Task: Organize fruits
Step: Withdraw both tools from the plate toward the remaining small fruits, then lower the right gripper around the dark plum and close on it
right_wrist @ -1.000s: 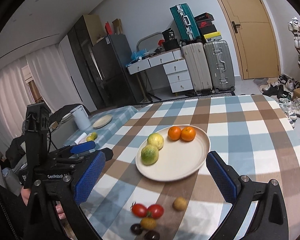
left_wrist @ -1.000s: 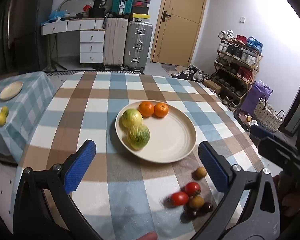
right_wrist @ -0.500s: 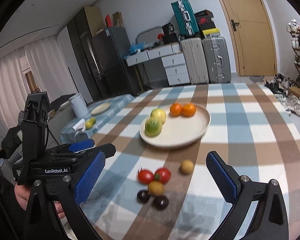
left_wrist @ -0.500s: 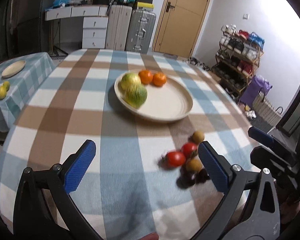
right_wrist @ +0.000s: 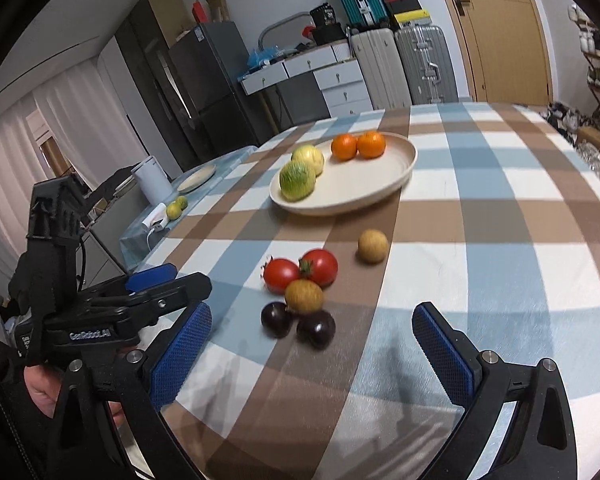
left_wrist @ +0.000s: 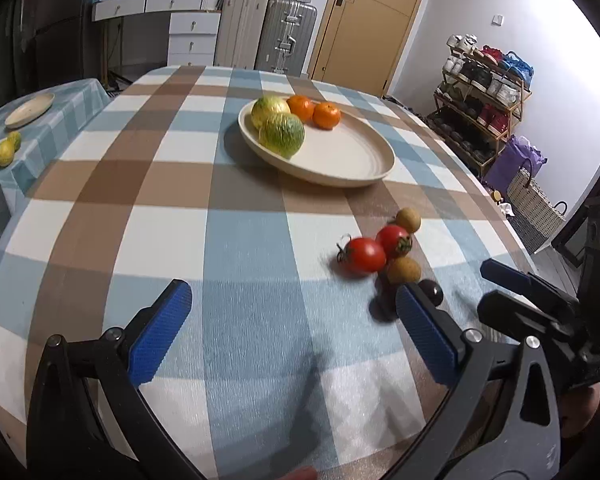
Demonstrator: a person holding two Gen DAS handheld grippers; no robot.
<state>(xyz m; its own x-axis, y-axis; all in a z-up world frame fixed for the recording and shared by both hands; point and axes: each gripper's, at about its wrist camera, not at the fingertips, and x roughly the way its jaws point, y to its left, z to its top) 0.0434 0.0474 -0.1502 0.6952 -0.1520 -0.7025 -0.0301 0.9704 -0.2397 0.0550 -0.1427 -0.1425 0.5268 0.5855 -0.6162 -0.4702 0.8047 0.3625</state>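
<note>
Both grippers hanging over checkered table (left_wrist: 236, 240), nothing grabbed. Left gripper (left_wrist: 288, 332) spread wide, empty. Right gripper (right_wrist: 312, 354) same deal, wide apart, empty. Plate (right_wrist: 380, 184) mid-table: two oranges (right_wrist: 358, 146) at back, two green-yellow fruits (right_wrist: 298, 180) on left side. Loose bunch on cloth near right gripper: two tomatoes (right_wrist: 300, 272), tan fruit (right_wrist: 304, 296) touching them, two dark plums (right_wrist: 298, 324) nearest. One more tan fruit (right_wrist: 373, 245) a bit apart, toward plate.
</note>
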